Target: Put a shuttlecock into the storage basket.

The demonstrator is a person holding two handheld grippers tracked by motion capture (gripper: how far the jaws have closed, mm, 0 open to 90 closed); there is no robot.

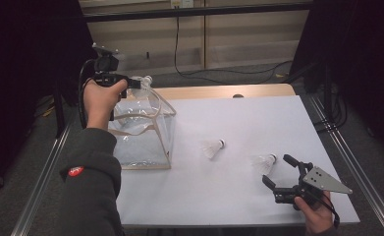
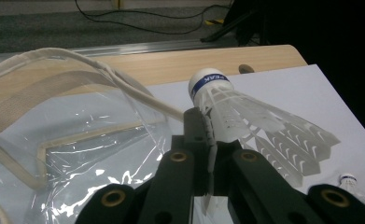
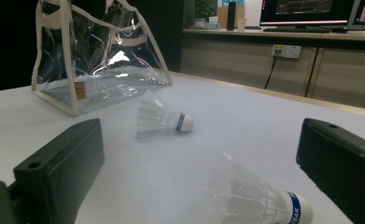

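My left gripper point(image 1: 138, 83) is raised above the open top of a clear plastic bag point(image 1: 143, 132) at the table's left. It is shut on the feather skirt of a white shuttlecock point(image 1: 146, 80). In the left gripper view the jaws point(image 2: 208, 140) pinch that shuttlecock point(image 2: 236, 109), whose blue-banded cork points up and away over the bag point(image 2: 54, 140). My right gripper point(image 1: 278, 169) rests open near the front right, beside a second shuttlecock point(image 1: 264, 162). That shuttlecock point(image 3: 255, 200) lies between the wide jaws point(image 3: 199, 158) without touching them. A third shuttlecock point(image 1: 213, 147) point(image 3: 164, 119) lies mid-table.
The white table sheet point(image 1: 229, 196) covers a wooden top whose far edge point(image 1: 219, 91) shows. The bag point(image 3: 96, 60) has beige trim and handles. Cables run over the floor behind the table. Metal rails flank both sides.
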